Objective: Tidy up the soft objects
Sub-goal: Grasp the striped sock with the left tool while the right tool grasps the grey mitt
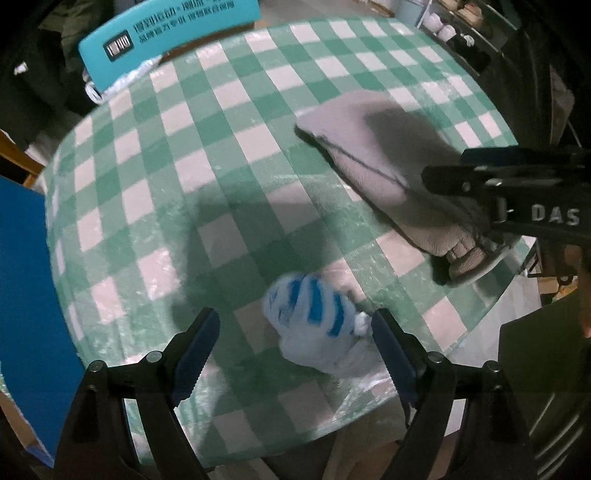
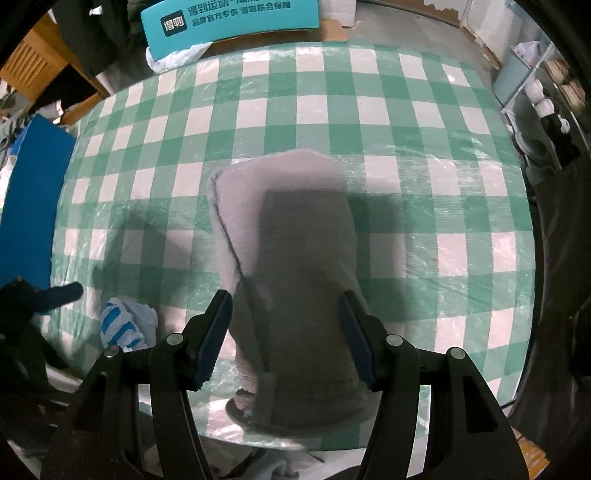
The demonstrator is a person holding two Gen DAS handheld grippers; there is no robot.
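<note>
Hovering over the table (image 1: pixel 207 155), the left hand-held gripper (image 1: pixel 295 350) points almost straight down with its jaws spread wide and still parting. A rolled white cloth with blue stripes (image 1: pixel 317 325) lies on the table between the two blue pads (image 1: pixel 199 354); it sits close against the pad at 3 o'clock and well clear of the one at 9 o'clock, and neither pad presses on it. It is bunched into a loose bundle, a small white knot showing at its 3 o'clock side, blurred in this view.

The right hand-held gripper (image 2: pixel 286 339) also stands apart, its jaws moderately wide and empty. Below it lies a grey fleece garment (image 2: pixel 295 240), folded into a long pad that runs from the table's centre toward its 6 o'clock edge, where a ribbed cuff and rounded hem overhang slightly. A dark seam line runs down its 9 o'clock side, and the gripper's shadow falls across its middle. The pads frame the garment without touching it.

From the right wrist view the striped bundle (image 2: pixel 125 325) rests at 8 o'clock of the grey garment, near but apart. The table wears a green-and-white checked cover under clear plastic. A teal box (image 2: pixel 229 22) stands beyond the 12 o'clock edge.
</note>
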